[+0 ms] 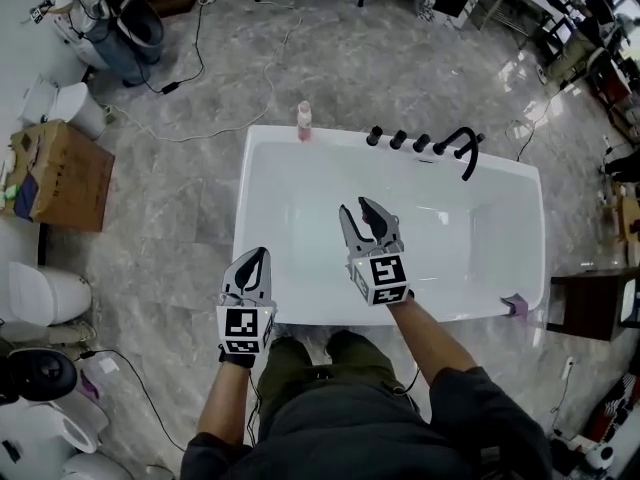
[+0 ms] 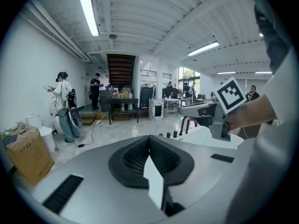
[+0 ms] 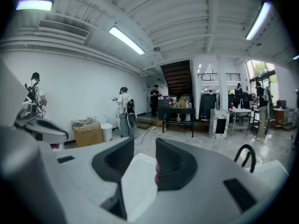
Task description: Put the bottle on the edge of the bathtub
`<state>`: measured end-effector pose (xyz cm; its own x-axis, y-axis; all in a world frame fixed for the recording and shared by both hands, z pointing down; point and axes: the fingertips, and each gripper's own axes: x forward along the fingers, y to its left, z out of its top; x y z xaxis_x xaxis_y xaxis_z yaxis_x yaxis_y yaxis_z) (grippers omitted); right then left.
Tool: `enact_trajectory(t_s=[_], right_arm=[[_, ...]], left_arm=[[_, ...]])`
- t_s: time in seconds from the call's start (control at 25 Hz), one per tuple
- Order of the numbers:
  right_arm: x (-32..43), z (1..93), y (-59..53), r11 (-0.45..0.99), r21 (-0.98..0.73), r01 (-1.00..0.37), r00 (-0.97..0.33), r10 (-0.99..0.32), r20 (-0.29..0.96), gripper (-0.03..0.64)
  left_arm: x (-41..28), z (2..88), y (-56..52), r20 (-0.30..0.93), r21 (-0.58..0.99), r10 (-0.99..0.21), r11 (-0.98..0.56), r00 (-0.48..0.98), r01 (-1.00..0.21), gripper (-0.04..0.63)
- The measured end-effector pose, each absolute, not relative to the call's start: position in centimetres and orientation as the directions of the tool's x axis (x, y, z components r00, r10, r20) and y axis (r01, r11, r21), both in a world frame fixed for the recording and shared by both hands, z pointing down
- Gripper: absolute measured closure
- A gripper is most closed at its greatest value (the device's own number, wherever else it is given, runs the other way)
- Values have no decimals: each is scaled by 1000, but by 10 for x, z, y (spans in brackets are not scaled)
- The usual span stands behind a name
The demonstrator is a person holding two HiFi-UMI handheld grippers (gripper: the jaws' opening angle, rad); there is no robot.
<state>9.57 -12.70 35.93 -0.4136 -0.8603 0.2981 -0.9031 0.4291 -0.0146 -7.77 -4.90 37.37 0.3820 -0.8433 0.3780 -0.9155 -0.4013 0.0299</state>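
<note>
Closest in, the person stands at the near long rim of the white bathtub [image 1: 262, 320], one handheld gripper in each hand. The left gripper [image 1: 256, 256] hangs over the near-left corner of the tub, just at the rim. Its own view shows its dark ribbed jaws pressed together with nothing between them. A little farther out, the right gripper [image 1: 355, 206] is held above the middle of the basin, pointing toward the far rim. Its jaws stand apart with a clear gap, and they clamp nothing. A small pink patch shows low in that gap in the right gripper view, too blurred to identify. At the near-right corner of the tub a small purple object [image 1: 515, 305] rests on the rim. On the far rim, near the far-left corner, the bottle [image 1: 304, 121] stands upright, pale with a pink lower part, well apart from both grippers. The left gripper view catches it too, small beyond the closed jaws. Further right along that far rim stands a row of black tap knobs [image 1: 398, 140] with a curved black spout [image 1: 463, 148] arching over the basin. Beyond the tub, a cable [image 1: 215, 133] trails across the grey marbled floor. A cardboard box [image 1: 65, 176] stands on that floor to the left.
</note>
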Motion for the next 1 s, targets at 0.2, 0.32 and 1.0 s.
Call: enact_trajectory(t_s=[0.2,0.32,1.0], right_arm=[[110,328,-80,422,2,-907,-404,-869,284,494],[116,315,-54,419,14,-908,-399,-874,278,511],[175,279,45,372,-6,-928,-358,-889,287,615]], left_arm=[[-63,341,-31,343,27,-847,-422,405,-906,592],[-59,328,-18,330,27,-846,-436,420,-900,592],[-21,290,41,309,26,-821,-498,481,-867,592]])
